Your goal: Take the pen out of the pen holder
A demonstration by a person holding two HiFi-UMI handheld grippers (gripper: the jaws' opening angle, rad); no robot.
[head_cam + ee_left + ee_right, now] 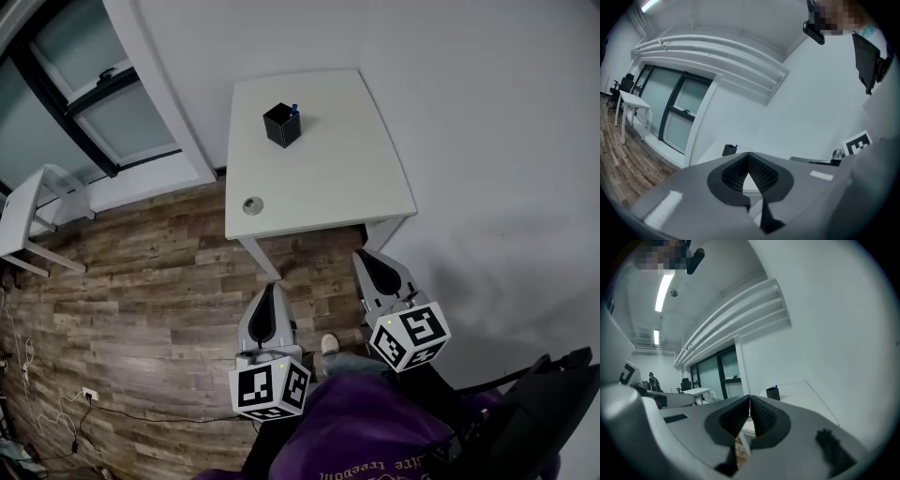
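A black square pen holder (pixel 282 125) stands on the far part of a white table (pixel 337 178), with a blue-capped pen (pixel 294 109) sticking out of it. The same pen holder (pixel 729 150) is small and distant in the left gripper view, and the pen holder (pixel 772 393) is just as far off in the right gripper view. My left gripper (pixel 267 305) and right gripper (pixel 373 267) hang low over the floor in front of the table, far from the holder. Both are shut with nothing between their jaws.
A round grommet (pixel 252 205) sits at the table's near left corner. A second white table (pixel 28 220) stands at the left by the glass-panelled wall (pixel 84 103). A white wall (pixel 487 141) runs along the right. Cables (pixel 56 403) trail on the wood floor.
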